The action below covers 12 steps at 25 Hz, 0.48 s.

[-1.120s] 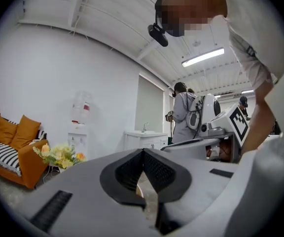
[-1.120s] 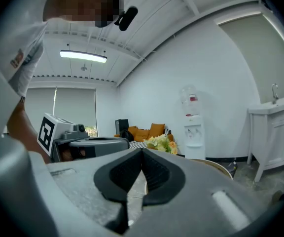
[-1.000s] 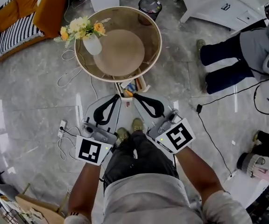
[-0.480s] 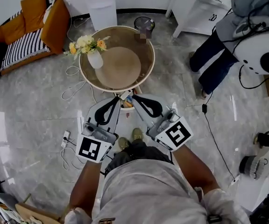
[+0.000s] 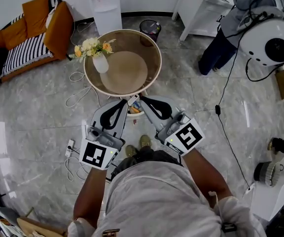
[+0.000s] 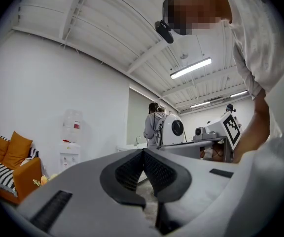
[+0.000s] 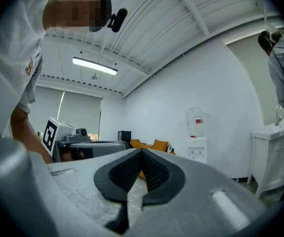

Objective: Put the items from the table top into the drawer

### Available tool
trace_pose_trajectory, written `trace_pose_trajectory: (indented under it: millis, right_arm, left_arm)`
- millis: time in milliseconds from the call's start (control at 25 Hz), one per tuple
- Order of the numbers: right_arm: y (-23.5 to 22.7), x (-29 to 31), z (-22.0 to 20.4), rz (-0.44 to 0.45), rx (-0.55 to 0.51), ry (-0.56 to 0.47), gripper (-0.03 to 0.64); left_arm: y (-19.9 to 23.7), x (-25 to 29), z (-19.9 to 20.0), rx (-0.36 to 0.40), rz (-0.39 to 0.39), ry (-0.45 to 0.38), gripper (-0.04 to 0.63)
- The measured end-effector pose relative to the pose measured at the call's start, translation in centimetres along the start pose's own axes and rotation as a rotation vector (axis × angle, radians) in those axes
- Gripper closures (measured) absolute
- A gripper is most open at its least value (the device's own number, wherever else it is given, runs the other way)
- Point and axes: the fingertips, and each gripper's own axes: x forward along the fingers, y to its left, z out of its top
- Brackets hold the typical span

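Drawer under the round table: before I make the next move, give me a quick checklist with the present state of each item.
1. Left gripper empty, jaws together: ok.
2. Right gripper empty, jaws together: ok.
3. Table top cleared: cannot tell. Only the vase of flowers stands on it, and it may belong there.
4. Drawer shut: not ok. It stands open under the table edge with items inside, partly hidden by the grippers.
5. Floor free of trip hazards: not ok. A power strip with white cable lies on the person's left.
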Motion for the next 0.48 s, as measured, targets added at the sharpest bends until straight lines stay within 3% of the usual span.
trace_pose_trajectory:
  millis: [160,480]
  right_arm:
    - [0.45,-0.09,0.12,0.001,-0.009,0.000,0.617]
    - [-0.43,-0.57,0.30,-0.004,-0.016,0.010,0.617]
  left_arm:
    - [-0.13,-0.26,0.79,0.001,-0.003,-0.037,0.595]
    - [0.04,0.56,0.59,-0.009,0.010,-0.030,0.595]
